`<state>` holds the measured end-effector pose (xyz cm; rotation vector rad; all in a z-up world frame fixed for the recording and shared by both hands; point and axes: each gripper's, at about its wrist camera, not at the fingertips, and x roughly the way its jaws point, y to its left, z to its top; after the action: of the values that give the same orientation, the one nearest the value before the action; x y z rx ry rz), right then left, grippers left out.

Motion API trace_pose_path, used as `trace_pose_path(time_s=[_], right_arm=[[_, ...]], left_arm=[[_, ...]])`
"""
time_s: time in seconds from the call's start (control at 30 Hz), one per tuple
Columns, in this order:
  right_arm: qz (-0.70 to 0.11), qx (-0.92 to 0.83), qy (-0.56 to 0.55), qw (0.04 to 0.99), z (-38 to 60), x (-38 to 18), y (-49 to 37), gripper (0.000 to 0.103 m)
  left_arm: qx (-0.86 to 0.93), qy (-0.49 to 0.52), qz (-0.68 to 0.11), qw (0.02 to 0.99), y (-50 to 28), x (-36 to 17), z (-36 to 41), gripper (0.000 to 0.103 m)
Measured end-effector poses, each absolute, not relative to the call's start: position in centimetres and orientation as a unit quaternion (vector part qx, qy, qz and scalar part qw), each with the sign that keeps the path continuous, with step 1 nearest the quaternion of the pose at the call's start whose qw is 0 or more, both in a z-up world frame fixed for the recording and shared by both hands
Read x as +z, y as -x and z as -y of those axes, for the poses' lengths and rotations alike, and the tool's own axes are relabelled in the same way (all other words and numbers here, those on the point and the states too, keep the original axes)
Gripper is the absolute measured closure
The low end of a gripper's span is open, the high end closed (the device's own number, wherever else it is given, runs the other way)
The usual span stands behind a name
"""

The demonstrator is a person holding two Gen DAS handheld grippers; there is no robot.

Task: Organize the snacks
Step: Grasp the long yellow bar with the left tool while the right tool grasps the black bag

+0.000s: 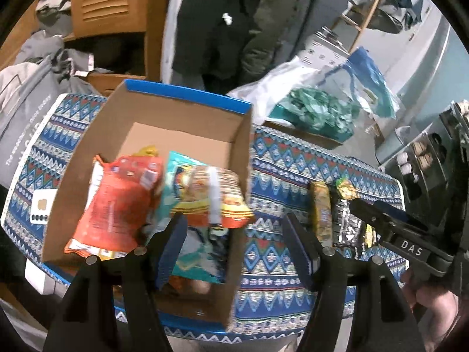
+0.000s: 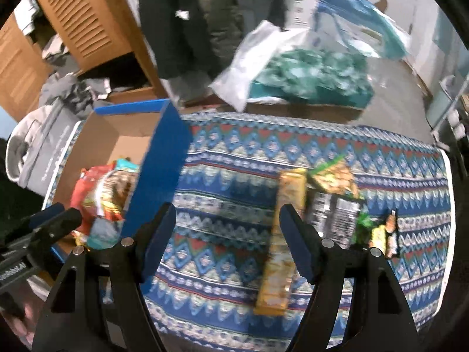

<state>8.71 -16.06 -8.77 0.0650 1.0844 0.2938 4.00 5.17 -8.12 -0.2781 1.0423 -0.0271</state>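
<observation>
A cardboard box (image 1: 187, 117) with blue outer walls sits on the patterned cloth. It holds an orange-red bag (image 1: 114, 202), a teal bag (image 1: 202, 246) and a yellow-orange packet (image 1: 217, 196). My left gripper (image 1: 234, 234) hangs open over the box's right wall with nothing gripped. To the right, a long yellow bar (image 2: 278, 234), a silver-black packet (image 2: 334, 214), a green packet (image 2: 334, 179) and a small yellow packet (image 2: 387, 231) lie on the cloth. My right gripper (image 2: 228, 226) is open above the cloth, its right finger beside the yellow bar. The box (image 2: 117, 143) lies to its left.
The patterned cloth (image 1: 293, 158) covers the table. Behind its far edge lie plastic bags with green contents (image 2: 310, 73), and a person in dark clothes (image 1: 222, 20) stands there. A wooden cabinet (image 2: 85, 20) and grey clothes (image 1: 26, 94) are at left. A white card (image 1: 42, 208) lies left of the box.
</observation>
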Motion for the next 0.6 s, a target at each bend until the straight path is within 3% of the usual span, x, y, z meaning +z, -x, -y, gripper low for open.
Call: trace_pose_path(time_s=[0.6], right_arm=[[-0.543,0.073,-0.087,0.832,25.9,-13.9,-9.1,0.029]], left_arm=[[-0.057,0.073,-0.528,0.844,-5.5,-9.8,5.1,0.031]])
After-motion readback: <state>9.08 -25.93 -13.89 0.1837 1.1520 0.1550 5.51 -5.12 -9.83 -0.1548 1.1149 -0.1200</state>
